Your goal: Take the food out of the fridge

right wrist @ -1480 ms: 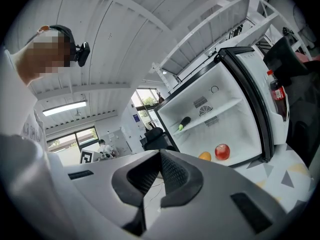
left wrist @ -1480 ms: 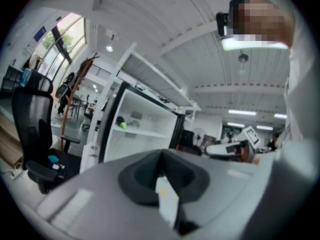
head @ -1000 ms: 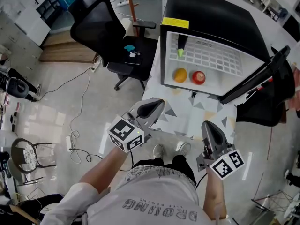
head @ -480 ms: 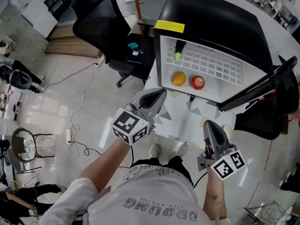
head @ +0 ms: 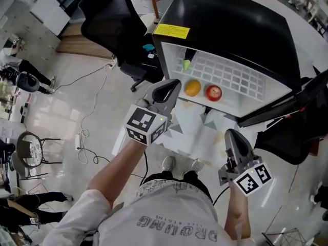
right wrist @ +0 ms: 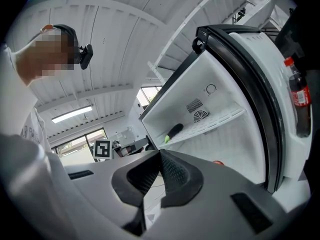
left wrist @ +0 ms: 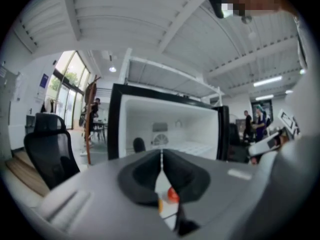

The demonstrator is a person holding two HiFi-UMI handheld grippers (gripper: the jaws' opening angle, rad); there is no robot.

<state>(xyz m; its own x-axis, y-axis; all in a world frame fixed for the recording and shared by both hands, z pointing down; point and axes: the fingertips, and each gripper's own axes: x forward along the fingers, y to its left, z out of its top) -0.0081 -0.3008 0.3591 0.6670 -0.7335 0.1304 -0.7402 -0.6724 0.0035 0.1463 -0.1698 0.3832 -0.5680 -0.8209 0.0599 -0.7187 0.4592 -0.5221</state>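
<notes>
The black fridge (head: 230, 19) stands with its door (head: 287, 99) swung open to the right. On its white floor lie an orange (head: 192, 87) and a red apple (head: 213, 92). A dark eggplant with a green tip (head: 187, 60) lies on the wire shelf above. My left gripper (head: 171, 83) hovers just in front of the orange. Its jaws are starting to open but stand nearly together, with nothing between them (left wrist: 161, 154). My right gripper (head: 231, 133) hangs lower right, short of the fridge, shut and empty (right wrist: 160, 151).
A black office chair (head: 113, 29) with a teal object on its seat stands left of the fridge. The fridge sits on a white table with grey triangles (head: 200, 129). A red-capped bottle (right wrist: 298, 96) is in the door. Cables (head: 84, 142) lie on the floor.
Both grippers have moved toward the fridge. The left one went further, from the table's near edge up to the fridge opening by the orange.
</notes>
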